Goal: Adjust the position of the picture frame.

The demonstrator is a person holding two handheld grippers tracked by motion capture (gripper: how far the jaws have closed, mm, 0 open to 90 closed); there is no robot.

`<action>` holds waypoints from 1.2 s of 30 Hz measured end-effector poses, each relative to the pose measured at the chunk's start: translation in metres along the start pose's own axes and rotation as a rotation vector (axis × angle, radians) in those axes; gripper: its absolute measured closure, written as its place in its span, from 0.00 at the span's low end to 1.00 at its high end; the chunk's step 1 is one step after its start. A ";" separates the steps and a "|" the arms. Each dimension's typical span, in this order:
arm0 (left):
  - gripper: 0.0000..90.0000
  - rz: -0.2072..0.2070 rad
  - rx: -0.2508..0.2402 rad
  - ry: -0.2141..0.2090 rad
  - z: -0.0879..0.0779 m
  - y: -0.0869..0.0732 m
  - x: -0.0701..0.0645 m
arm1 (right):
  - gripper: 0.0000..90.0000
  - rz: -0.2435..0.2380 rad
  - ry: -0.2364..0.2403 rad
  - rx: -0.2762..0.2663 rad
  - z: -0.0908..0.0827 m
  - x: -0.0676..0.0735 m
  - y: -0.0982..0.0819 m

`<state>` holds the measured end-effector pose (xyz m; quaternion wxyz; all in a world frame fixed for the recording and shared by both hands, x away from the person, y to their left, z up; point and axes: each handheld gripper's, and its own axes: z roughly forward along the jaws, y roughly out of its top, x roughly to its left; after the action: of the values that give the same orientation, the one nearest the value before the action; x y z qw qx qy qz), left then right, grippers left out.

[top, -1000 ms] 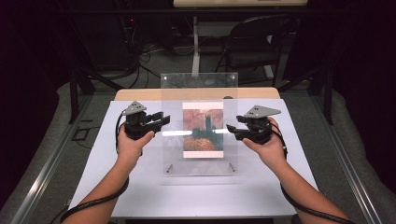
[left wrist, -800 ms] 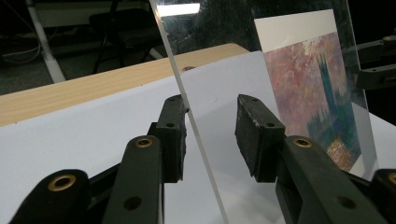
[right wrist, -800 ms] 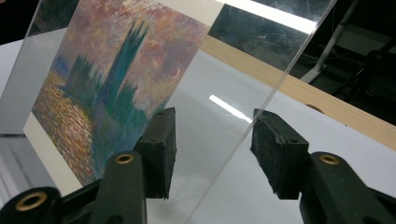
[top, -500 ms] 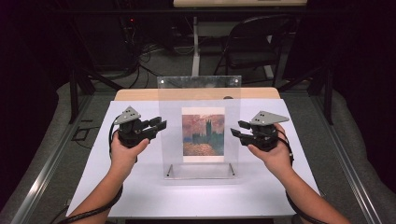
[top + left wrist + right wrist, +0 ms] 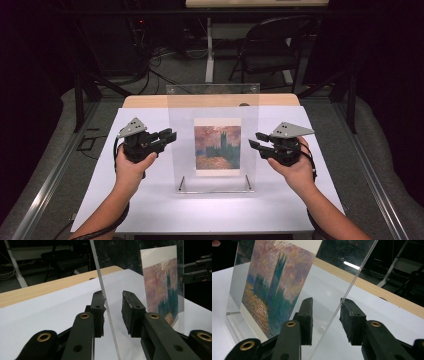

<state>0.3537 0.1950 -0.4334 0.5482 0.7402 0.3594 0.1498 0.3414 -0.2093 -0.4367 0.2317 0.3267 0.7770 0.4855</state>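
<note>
A clear acrylic picture stand (image 5: pixel 180 150) is upright mid-table with a painted print (image 5: pixel 217 147) of towers under a pink sky inside it. My left gripper (image 5: pixel 169 136) straddles the panel's left edge (image 5: pixel 105 305). One pad lies close against the sheet, the other stands apart from it. My right gripper (image 5: pixel 254 141) straddles the right edge (image 5: pixel 347 297), with a gap still showing beside the sheet. Both pairs of jaws have just been closing, with the panel between them. The print (image 5: pixel 272 282) shows large in the right gripper view.
The stand sits on a white mat (image 5: pixel 150 200) over a wooden table (image 5: pixel 150 101). A small dark hole (image 5: pixel 244 104) marks the wood behind the panel. A folding chair (image 5: pixel 270 45) and cables lie beyond the far edge.
Both hands have drawn slightly toward the near side, and both pairs of jaws have narrowed around the panel's edges. The stand now looks a touch nearer.
</note>
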 end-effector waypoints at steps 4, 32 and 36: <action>0.81 0.006 -0.001 -0.006 -0.004 -0.001 -0.002 | 0.71 0.004 0.003 -0.014 -0.003 0.001 -0.002; 0.77 0.037 0.013 -0.073 -0.016 -0.009 -0.014 | 0.76 0.007 0.043 -0.056 -0.019 0.011 -0.010; 0.79 0.040 0.004 -0.072 -0.020 -0.012 -0.018 | 0.77 0.015 0.049 -0.061 -0.022 0.014 -0.012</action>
<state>0.3238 0.1982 -0.4345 0.5563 0.7532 0.3246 0.1333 0.3138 -0.2162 -0.4384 0.2188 0.3135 0.7648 0.5185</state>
